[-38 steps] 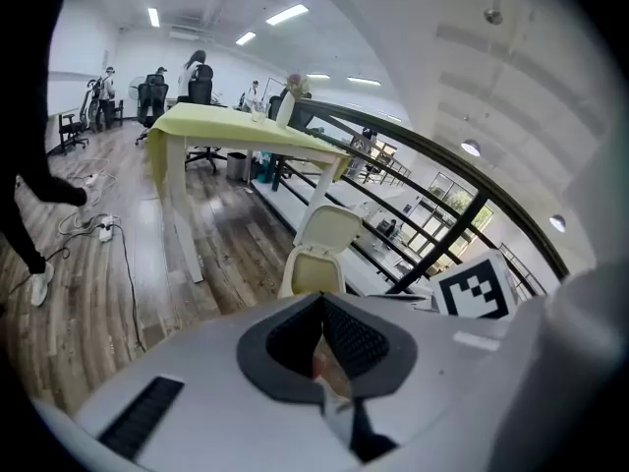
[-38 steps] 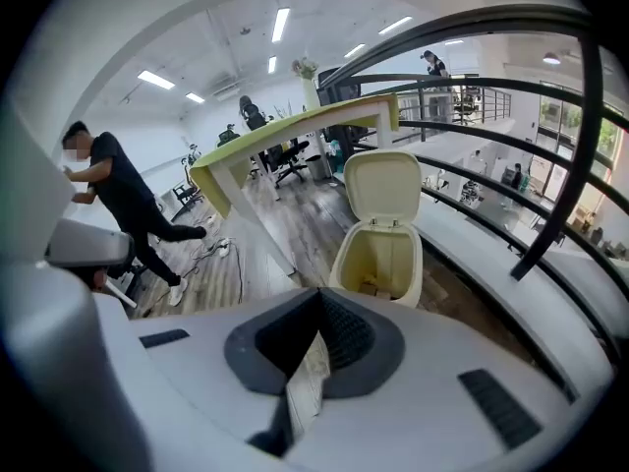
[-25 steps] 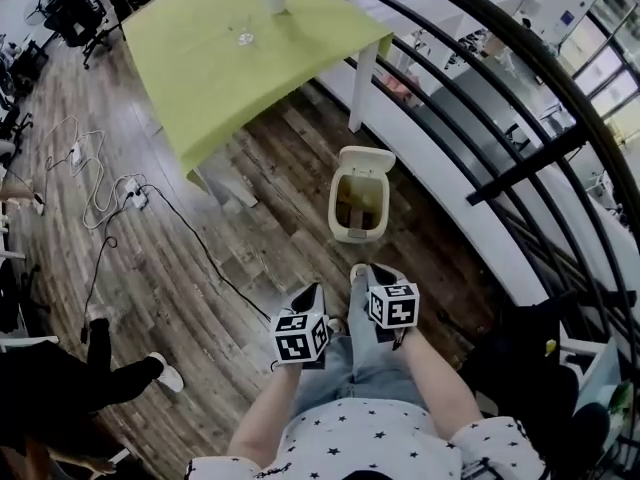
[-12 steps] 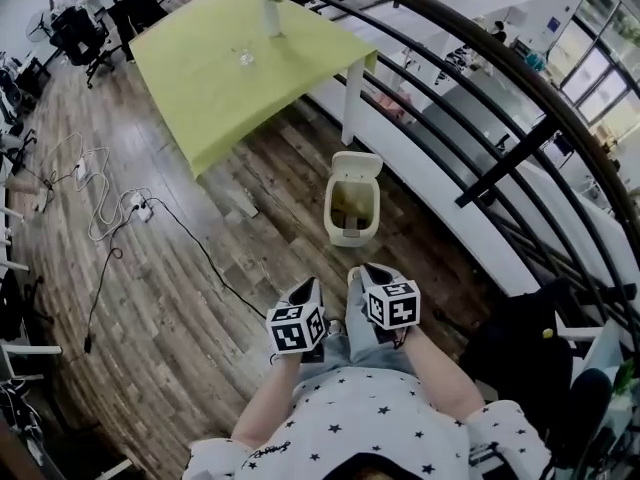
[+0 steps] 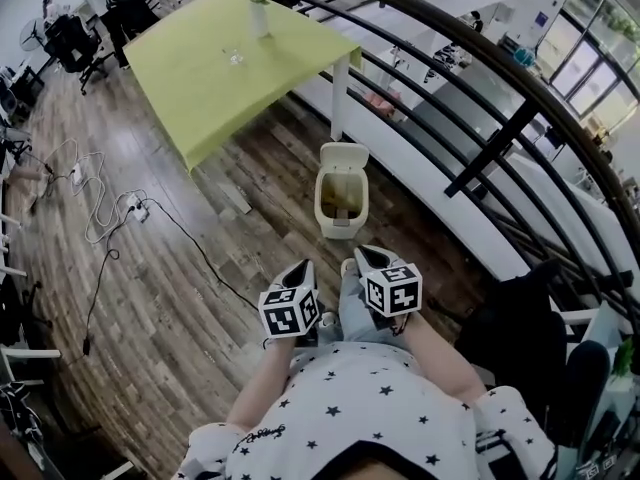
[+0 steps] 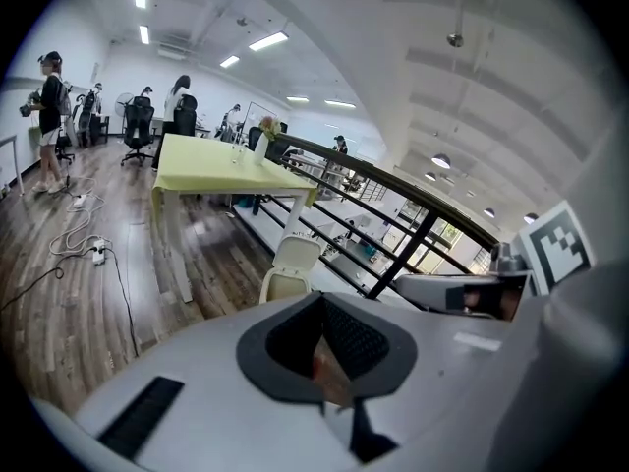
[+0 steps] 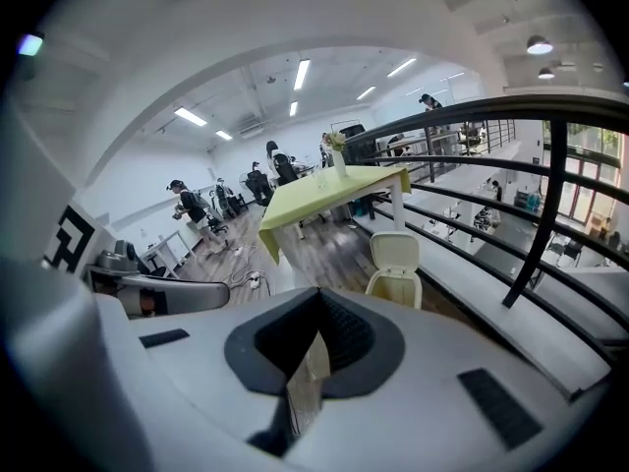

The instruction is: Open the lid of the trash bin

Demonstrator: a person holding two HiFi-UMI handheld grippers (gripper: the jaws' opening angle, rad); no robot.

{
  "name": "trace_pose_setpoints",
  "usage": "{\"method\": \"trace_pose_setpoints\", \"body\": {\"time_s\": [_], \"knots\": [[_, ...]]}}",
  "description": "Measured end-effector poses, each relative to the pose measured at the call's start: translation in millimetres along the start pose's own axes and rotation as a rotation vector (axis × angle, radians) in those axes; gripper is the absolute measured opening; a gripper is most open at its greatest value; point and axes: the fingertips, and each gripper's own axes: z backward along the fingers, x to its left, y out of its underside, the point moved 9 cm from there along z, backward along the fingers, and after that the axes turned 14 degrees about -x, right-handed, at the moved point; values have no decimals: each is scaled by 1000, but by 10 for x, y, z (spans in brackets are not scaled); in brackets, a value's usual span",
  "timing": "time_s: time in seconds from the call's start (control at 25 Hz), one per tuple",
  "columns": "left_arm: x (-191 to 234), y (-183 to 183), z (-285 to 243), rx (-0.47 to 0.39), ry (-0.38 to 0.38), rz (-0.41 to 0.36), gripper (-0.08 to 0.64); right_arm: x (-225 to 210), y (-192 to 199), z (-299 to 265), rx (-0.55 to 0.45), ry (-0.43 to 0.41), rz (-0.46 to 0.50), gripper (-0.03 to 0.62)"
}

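Note:
A cream trash bin (image 5: 340, 200) stands on the wood floor beside the railing, its lid (image 5: 343, 155) tipped up and back so the inside shows. In the left gripper view the trash bin (image 6: 288, 268) appears ahead, and the right gripper view also shows the trash bin (image 7: 395, 268) with its lid raised. My left gripper (image 5: 303, 269) and right gripper (image 5: 361, 257) are held side by side close to the person's body, well short of the bin. Both are shut with nothing in them.
A table with a yellow-green cloth (image 5: 220, 68) stands behind the bin, with a vase of flowers (image 5: 257, 3) on it. A black railing (image 5: 480, 118) runs along the right. Cables and a power strip (image 5: 130, 206) lie on the floor at left.
The bin has slid up and left in the head view and looks a little farther off. Both grippers stay shut near the body. The person's legs at lower left have left the frame.

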Motion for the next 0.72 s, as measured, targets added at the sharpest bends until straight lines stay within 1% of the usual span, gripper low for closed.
{"method": "trace_pose_setpoints", "body": {"time_s": [0.28, 0.4, 0.72], "knots": [[-52, -22, 53, -5, 17, -21, 12, 8, -26, 118, -12, -2, 8, -8], [-47, -33, 63, -7, 24, -24, 12, 46, -50, 145, -32, 1, 25, -8], [-51, -8, 47, -7, 38, -28, 12, 69, -15, 164, -48, 6, 22, -8]]}}
